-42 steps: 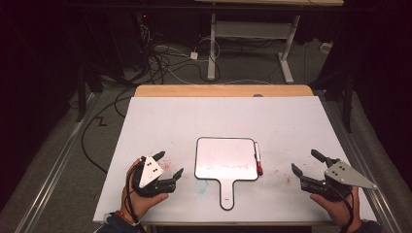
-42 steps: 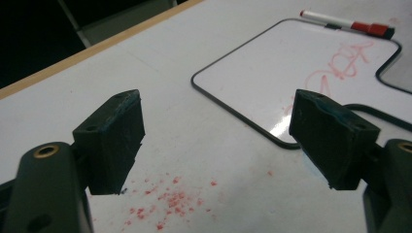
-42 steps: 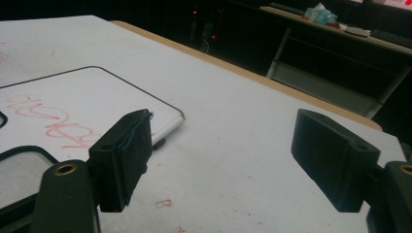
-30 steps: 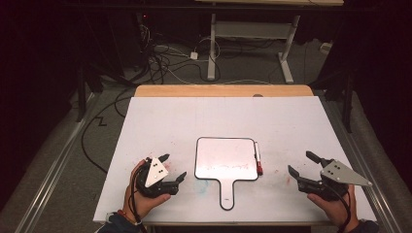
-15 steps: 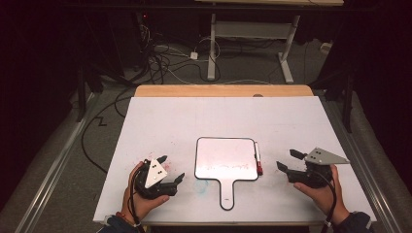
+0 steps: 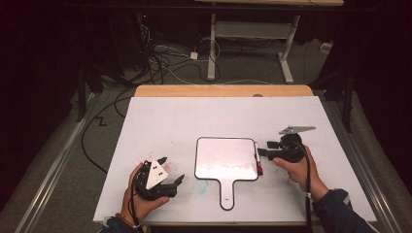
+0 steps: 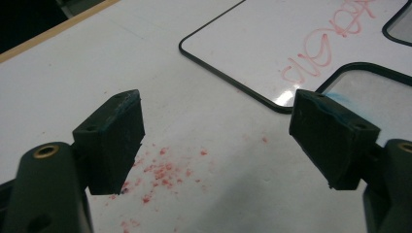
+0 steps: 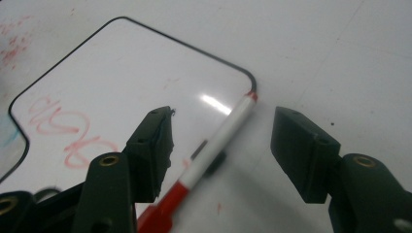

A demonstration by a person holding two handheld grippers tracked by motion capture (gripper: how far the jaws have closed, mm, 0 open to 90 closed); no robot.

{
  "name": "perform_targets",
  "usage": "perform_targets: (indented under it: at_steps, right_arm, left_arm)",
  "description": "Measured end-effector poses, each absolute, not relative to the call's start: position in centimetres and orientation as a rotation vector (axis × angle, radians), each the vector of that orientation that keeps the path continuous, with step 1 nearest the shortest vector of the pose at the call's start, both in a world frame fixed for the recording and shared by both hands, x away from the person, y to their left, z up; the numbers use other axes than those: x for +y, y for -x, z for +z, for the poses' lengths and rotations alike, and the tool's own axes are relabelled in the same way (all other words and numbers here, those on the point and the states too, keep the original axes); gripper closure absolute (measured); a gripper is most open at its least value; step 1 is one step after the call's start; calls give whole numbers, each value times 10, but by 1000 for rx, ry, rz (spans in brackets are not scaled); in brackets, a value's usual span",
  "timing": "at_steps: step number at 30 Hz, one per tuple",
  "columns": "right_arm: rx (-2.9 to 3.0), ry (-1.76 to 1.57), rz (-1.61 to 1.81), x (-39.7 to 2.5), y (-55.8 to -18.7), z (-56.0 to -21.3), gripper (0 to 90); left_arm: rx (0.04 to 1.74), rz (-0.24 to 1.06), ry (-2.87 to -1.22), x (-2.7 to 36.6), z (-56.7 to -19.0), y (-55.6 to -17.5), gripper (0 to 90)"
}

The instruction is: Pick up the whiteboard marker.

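A small paddle-shaped whiteboard (image 6: 225,159) with a black rim lies mid-table, handle toward the person; faint red writing (image 8: 68,128) marks it. A white marker with a red cap (image 6: 257,158) lies along the board's right edge. My right gripper (image 6: 265,150) is open at that edge, and in the right gripper view the marker (image 8: 214,145) lies between its spread jaws, untouched. My left gripper (image 6: 171,171) rests open on the table left of the board, jaws spread over red smudges (image 7: 160,170), with the board's corner (image 7: 233,85) just ahead.
The white table top (image 6: 194,121) has a wooden strip (image 6: 223,91) along its far edge. Beyond it are cables (image 6: 165,58) on the floor and a desk frame (image 6: 252,34). Red and blue stains (image 6: 200,183) mark the table near the board's handle.
My right gripper has moved left and forward from the table's right side to the marker at the board's edge. The left gripper has shifted only slightly.
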State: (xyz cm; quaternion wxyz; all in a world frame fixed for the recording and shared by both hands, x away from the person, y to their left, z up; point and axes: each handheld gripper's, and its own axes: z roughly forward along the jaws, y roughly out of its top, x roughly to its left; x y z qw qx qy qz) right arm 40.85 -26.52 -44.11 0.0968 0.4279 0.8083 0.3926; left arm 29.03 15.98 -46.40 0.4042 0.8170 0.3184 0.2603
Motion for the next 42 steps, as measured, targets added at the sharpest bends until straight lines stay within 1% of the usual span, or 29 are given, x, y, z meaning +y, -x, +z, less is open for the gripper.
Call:
perform_targets:
  at_steps: [2,3,6,8,9,10,11,12,13,14,16,19,20,22,29,32,35,37,38,39,42]
  right_arm:
    - [2442,-1344,1178,-261,-424,-449,491]
    - [2442,-1344,1178,-261,-424,-449,491]
    - [2468,-1406,1155,-256,-433,-457,529]
    - [2488,-1433,1144,-252,-438,-463,572]
    - [2488,-1433,1144,-252,-438,-463,572]
    - [2487,-1447,1141,-250,-438,-465,598]
    - [2479,-1456,1144,-250,-439,-465,646]
    - [2479,-1456,1144,-250,-439,-465,646]
    - [2477,-1466,1143,-251,-438,-466,699]
    - [2477,-1466,1143,-251,-438,-466,699]
    - [2480,-1455,1154,-251,-437,-466,731]
    - [2476,-1449,1153,-250,-436,-466,737]
    - [2469,-1450,1162,-251,-436,-466,777]
    - [2449,-1435,1155,-252,-436,-465,812]
    - [2486,-1371,1125,-249,-435,-463,818]
    - [2473,-1319,1138,-249,-432,-456,819]
    - [2450,-1270,1197,-249,-426,-445,819]
    - [2420,-1204,1283,-247,-418,-432,819]
    - [2408,-1180,1298,-247,-415,-427,819]
    - [2393,-1156,1353,-246,-411,-422,819]
    - [2361,-1100,1414,-241,-403,-414,819]
  left_arm:
    - [804,646,-2055,160,-464,-291,194]
    - [804,646,-2056,159,-464,-291,194]
    - [802,642,-2064,159,-465,-291,194]
    - [813,650,-2069,159,-464,-292,194]
    - [817,651,-2070,159,-464,-292,194]
    - [823,653,-2071,159,-464,-293,194]
    - [828,652,-2065,159,-464,-293,194]
    - [828,652,-2067,159,-464,-293,194]
    - [829,653,-2072,159,-464,-293,194]
    - [831,654,-2073,158,-464,-293,194]
    - [832,649,-2077,158,-464,-293,194]
    - [831,638,-2085,157,-464,-293,194]
    - [827,628,-2092,157,-464,-294,194]
    - [834,616,-2100,157,-464,-295,194]
    - [849,605,-2093,157,-463,-296,194]
    - [850,591,-2087,153,-462,-298,195]
    - [843,542,-2057,146,-459,-303,199]
    - [825,506,-2055,137,-456,-312,210]
    - [809,456,-2034,127,-452,-320,215]
    - [809,456,-2034,127,-452,-320,221]
    - [778,366,-1999,106,-445,-332,221]
